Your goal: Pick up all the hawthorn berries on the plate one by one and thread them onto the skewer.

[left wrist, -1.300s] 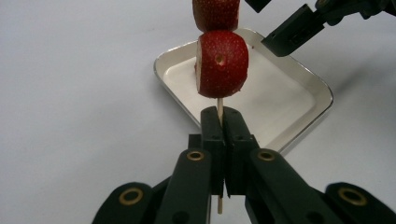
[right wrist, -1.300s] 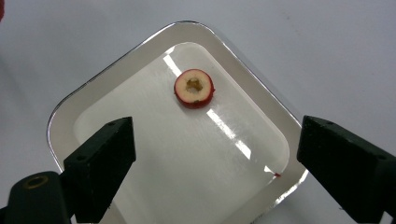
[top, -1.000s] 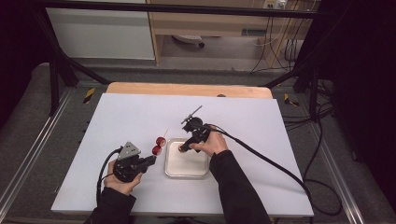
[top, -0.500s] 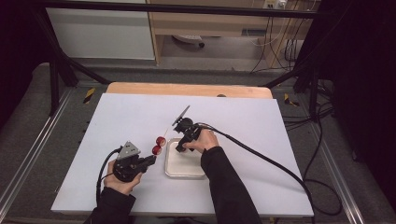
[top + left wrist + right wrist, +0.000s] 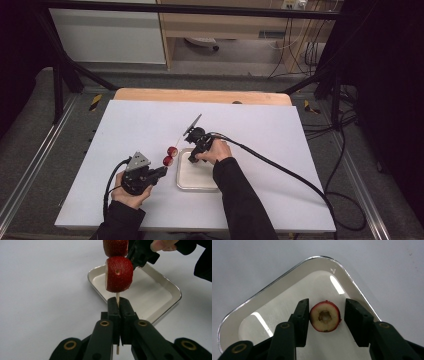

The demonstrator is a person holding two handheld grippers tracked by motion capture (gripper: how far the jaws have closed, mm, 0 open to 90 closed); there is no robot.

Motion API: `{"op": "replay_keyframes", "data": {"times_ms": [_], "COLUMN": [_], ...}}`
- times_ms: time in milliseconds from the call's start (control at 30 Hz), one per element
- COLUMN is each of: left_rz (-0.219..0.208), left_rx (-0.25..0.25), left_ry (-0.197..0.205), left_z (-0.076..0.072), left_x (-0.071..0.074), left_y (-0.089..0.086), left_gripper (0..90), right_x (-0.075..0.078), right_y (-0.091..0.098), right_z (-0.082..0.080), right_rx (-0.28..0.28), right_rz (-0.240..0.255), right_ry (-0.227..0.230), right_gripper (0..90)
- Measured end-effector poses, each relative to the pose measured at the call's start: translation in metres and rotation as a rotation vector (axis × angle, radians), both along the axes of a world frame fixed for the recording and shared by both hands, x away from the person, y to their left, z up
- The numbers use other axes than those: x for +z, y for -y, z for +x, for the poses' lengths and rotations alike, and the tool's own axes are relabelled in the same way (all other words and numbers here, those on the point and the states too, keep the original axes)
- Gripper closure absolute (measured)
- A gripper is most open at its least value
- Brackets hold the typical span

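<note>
High view, left claw low on the white table clamping a wooden skewer through two strawberry pieces, metal tray beside, right claw wide around a cored fruit slice in it.

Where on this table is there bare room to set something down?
The white table is bare beyond and right of the tray, and at far left. It is crowded around the tray, where the left gripper, skewer and right gripper meet.
</note>
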State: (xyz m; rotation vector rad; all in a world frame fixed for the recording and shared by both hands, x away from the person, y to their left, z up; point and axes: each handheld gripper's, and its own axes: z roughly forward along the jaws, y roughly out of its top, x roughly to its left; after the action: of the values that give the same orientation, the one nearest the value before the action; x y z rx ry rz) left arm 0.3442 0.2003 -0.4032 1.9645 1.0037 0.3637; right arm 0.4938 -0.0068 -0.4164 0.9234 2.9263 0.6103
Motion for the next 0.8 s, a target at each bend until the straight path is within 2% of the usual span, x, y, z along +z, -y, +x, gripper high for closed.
{"op": "replay_keyframes", "data": {"times_ms": [67,333,567,800], "left_rz": [-0.001,-0.002,-0.004,-0.003], "left_rx": [-0.001,0.002,0.002,-0.002], "left_ry": [0.0,0.005,0.012,0.016], "left_z": [0.0,-0.001,-0.002,-0.003], "left_x": [0.0,0.001,0.002,0.001], "left_y": [0.0,0.0,0.001,0.003], "left_gripper": [88.6,88.6,88.6,88.6], "right_x": [0.001,0.005,0.026,0.04], "right_y": [0.0,0.002,0.011,0.031], "right_z": [-0.001,-0.001,-0.005,-0.016], "right_rx": [-0.009,-0.038,-0.092,-0.164], "right_rz": [-0.001,0.013,0.066,0.168], "right_ry": [0.002,-0.005,0.019,0.027], "right_gripper": [60.8,61.2,61.3,61.4]}}
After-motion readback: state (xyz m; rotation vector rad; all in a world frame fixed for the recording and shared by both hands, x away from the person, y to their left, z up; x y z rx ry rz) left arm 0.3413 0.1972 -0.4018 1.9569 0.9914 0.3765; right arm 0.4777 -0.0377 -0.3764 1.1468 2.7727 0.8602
